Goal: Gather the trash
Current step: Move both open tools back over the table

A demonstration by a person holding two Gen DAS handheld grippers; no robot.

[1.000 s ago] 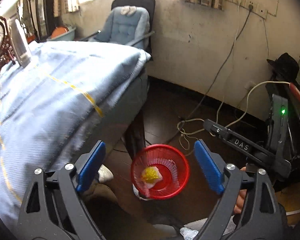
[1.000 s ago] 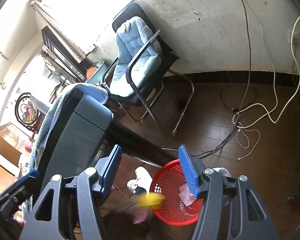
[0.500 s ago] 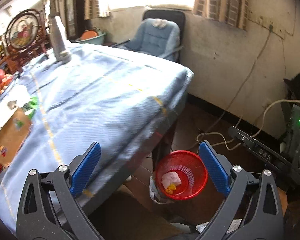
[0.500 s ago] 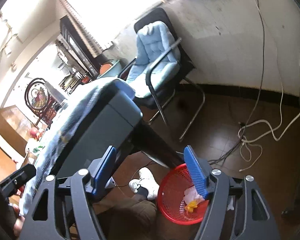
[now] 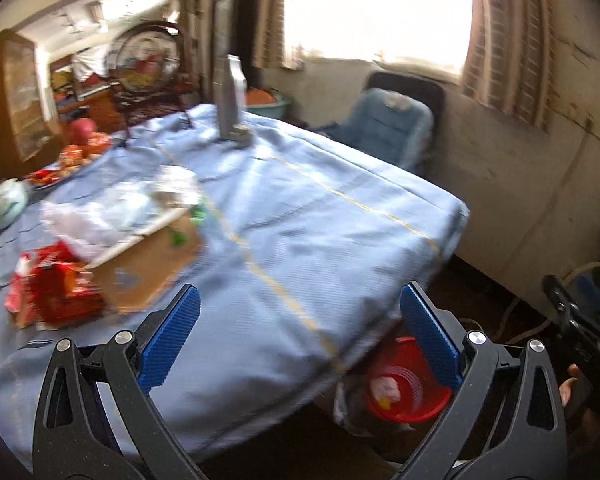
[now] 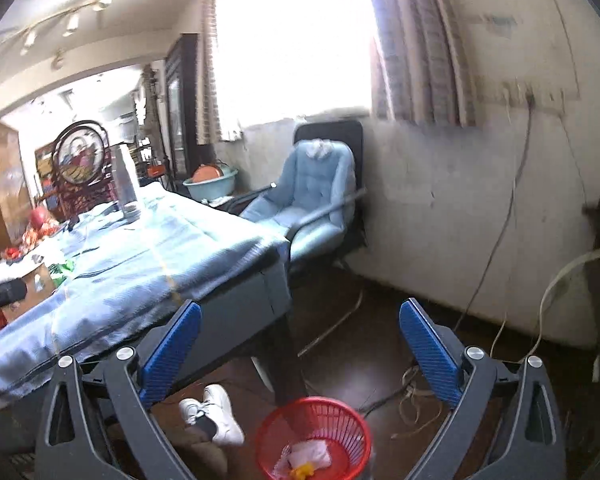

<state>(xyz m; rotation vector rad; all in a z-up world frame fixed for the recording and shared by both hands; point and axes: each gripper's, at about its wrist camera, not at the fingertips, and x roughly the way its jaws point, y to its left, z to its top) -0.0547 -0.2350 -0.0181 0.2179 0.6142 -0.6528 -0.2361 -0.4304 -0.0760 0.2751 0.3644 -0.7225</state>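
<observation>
The left tool (image 5: 300, 332) hangs over the near edge of the desk (image 5: 320, 216), its blue pads (image 5: 170, 338) spread wide with nothing between them. Below the desk's near right corner, on the dark floor, stands the red mesh trash basket (image 5: 416, 404), holding a crumpled white tissue (image 5: 385, 387) and a small yellow scrap (image 5: 384, 403).

The right tool (image 6: 300, 354) is likewise spread and empty, held above the floor beside the desk, with the basket (image 6: 314, 436) near its lower middle; white paper (image 6: 309, 453) and a yellow bit (image 6: 302, 470) lie inside. Just left of the basket is a foot in a white sneaker (image 6: 216, 416).

On the desk's blue cloth, at the near left, lie red snack wrappers (image 5: 50, 284), a brown cardboard box (image 5: 152, 260) and crumpled clear plastic (image 5: 100, 216), all blurred. Farther back a tall grey bottle (image 5: 230, 98) stands upright. Beyond the desk's far right corner sits a blue padded chair (image 6: 312, 200) against the wall, with a teal basin (image 6: 210, 182) to its left under the bright window.
</observation>
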